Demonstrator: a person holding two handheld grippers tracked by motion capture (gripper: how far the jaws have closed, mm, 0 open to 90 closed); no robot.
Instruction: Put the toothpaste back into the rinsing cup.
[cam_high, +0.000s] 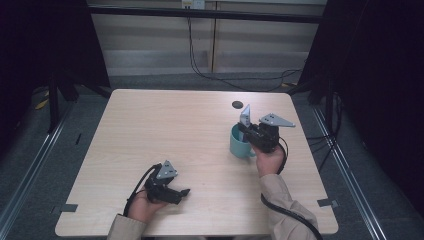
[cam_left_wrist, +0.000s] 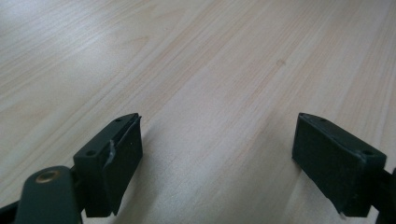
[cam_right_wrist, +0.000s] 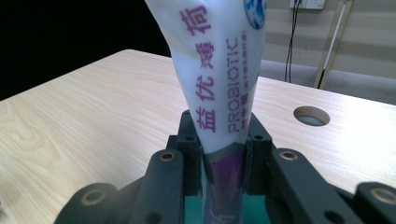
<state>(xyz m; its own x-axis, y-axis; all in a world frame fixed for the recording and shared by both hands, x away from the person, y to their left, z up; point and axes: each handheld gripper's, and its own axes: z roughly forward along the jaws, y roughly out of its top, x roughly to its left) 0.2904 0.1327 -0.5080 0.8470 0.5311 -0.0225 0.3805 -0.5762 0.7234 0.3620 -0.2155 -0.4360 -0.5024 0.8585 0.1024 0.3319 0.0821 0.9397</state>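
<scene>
The right tool (cam_right_wrist: 223, 154) is pinching a white toothpaste tube with purple lettering (cam_right_wrist: 219, 70) standing in the teal round plastic cup (cam_high: 240, 142). The cup's inside is lying hidden. The left tool (cam_left_wrist: 217, 158) is resting spread over the pale wooden surface (cam_high: 165, 130).

My sleeves (cam_high: 287, 210) are beige, long and loose at the cuffs. Each of my hands carries a black two-jaw gripper: the left gripper (cam_high: 172, 192) and the right gripper (cam_high: 246, 131) both wear a grey three-cornered metal plate (cam_high: 166, 170) dotted with small holes. A thick black cable (cam_high: 290, 215) trails from each. My jaws end in blocky black pads (cam_left_wrist: 109, 163), with brass-ringed screw holes (cam_right_wrist: 166, 156) along the linkage arms.
</scene>
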